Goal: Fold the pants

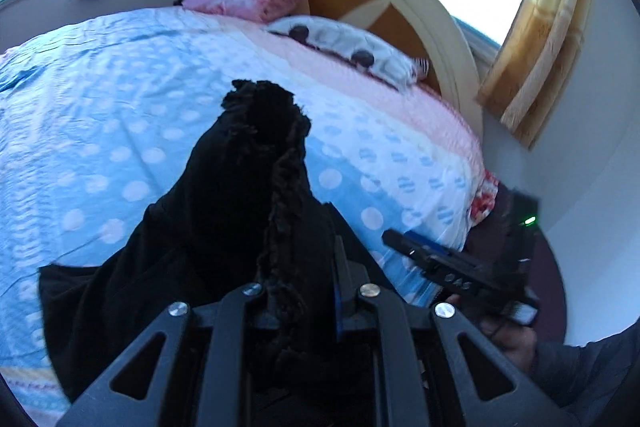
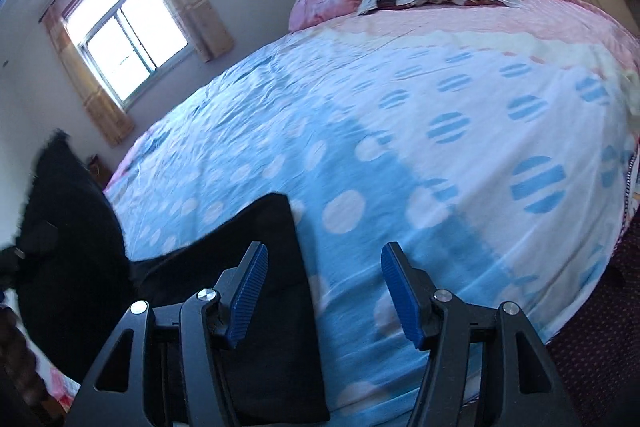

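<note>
no readable text, labels or numbers show in either view.

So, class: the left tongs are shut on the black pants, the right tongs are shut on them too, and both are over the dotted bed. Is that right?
One thing is wrong: the right tongs are open and grip nothing, as the right wrist view shows. The left tongs are indeed shut on the pants, over the bed.

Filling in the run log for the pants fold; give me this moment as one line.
left hand-held gripper: shut on black pants, lifted | right hand-held gripper: open, empty, above bed | fold: not finished
</note>
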Available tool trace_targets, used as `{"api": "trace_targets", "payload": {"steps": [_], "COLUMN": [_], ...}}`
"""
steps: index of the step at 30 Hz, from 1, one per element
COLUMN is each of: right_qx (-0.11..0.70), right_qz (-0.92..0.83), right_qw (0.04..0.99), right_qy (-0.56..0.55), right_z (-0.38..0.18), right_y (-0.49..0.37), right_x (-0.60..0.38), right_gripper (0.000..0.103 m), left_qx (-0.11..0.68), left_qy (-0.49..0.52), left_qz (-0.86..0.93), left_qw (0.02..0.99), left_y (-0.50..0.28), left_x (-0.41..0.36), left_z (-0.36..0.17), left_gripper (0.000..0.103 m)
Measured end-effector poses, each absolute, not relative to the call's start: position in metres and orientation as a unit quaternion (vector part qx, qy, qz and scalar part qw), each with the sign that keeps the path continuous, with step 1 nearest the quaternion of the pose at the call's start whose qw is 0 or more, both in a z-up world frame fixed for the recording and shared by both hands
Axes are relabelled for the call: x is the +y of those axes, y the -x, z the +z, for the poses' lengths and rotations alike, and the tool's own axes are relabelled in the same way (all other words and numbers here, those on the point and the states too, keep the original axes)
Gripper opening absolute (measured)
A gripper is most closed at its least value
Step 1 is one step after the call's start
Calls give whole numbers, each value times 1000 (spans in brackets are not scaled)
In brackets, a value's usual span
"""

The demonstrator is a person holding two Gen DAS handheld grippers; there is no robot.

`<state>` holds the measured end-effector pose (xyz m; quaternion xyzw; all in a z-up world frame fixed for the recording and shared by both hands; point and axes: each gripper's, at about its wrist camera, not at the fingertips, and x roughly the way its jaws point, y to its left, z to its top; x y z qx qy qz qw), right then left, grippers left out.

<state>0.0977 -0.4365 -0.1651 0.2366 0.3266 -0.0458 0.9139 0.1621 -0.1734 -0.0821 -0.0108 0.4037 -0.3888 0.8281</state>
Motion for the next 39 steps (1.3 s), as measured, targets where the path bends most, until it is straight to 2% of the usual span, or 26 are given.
{"api": "trace_targets", "payload": {"steps": [3, 7, 9, 11, 13, 19, 24, 26, 30, 32, 33, 34, 35, 37, 39], "right_qx": [317, 314, 310, 306, 299, 288, 283, 301, 366, 374, 375, 376, 376, 377, 377], "right_qz": [-56, -53, -52, -51, -54, -39, 29, 40, 42, 54, 52, 50, 52, 52, 58], "right_qw": [917, 914, 915, 915, 917, 926, 946, 947, 927, 923, 923, 925, 925, 925, 924], "right_qy": [-237, -252, -254, -256, -257, -241, -155, -105, -70, -75, -60, -37, -18, -7, -10], "right_z": [-162, -163, -162, -161, -159, -153, -137, -137, -157, -161, -161, -159, -157, -150, -144], "right_y": [-96, -96, -96, -96, -94, -91, -87, -86, -97, -98, -98, -97, -96, -93, -89], "right_x": [-441, -448, -448, -450, -451, -441, -397, -378, -372, -371, -367, -362, -357, -357, -359], "right_gripper": [61, 61, 61, 61, 61, 61, 61, 61, 61, 50, 49, 39, 25, 13, 5], "left_qx": [412, 426, 423, 405, 377, 338, 331, 336, 362, 359, 357, 356, 351, 346, 347], "left_qy": [-17, -27, -17, -12, -18, -11, 2, 19, 62, 72, 71, 68, 69, 68, 66], "left_qz": [-394, -399, -399, -409, -400, -340, -263, -240, -225, -225, -223, -214, -213, -212, -212], "left_qw": [821, 812, 813, 818, 835, 877, 906, 911, 902, 903, 904, 907, 910, 911, 911], "left_y": [-163, -163, -160, -153, -143, -127, -114, -111, -113, -110, -110, -110, -109, -108, -108], "left_x": [-196, -213, -214, -213, -207, -153, -95, -74, -46, -38, -35, -34, -33, -33, -35], "left_z": [-101, -121, -120, -112, -102, -98, -121, -134, -157, -159, -159, -157, -155, -154, -156], "left_gripper": [16, 24, 34, 60, 70, 75, 76, 83, 84, 84, 84, 84, 84, 88, 90]}}
